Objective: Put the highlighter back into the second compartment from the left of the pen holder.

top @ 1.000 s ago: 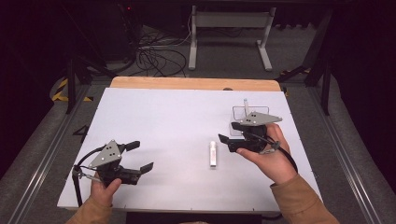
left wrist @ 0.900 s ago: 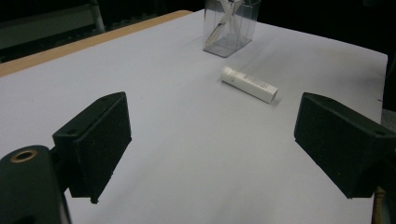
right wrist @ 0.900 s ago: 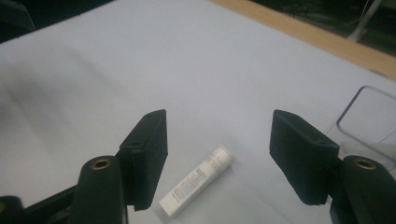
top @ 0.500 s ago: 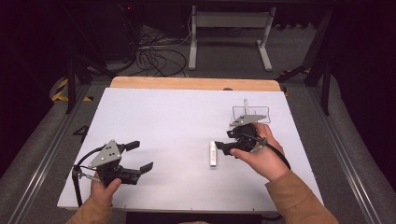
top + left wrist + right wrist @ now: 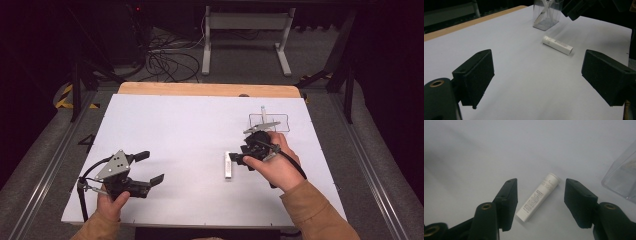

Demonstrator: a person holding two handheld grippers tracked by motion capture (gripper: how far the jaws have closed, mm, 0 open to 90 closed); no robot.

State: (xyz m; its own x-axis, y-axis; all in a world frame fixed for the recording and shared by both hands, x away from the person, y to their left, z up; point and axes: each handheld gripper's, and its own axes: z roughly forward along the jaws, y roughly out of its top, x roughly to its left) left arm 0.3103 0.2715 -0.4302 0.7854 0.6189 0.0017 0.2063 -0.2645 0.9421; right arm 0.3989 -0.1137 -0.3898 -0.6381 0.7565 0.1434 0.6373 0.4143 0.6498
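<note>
Now my right claw [image 5: 540,203] hangs spread wide astride the white tube [image 5: 538,196], untouching, toward the worktop's [image 5: 165,120] right edge; my left claw [image 5: 148,167] sits released, front-left corner.

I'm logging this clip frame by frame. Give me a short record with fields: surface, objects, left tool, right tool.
surface: white table, wooden far edge
objects: white tube lying flat; clear container upright, holding something thin
left tool: open, held apart from the tube, empty
right tool: open, jaws on either side of the tube, not closed on it
</note>
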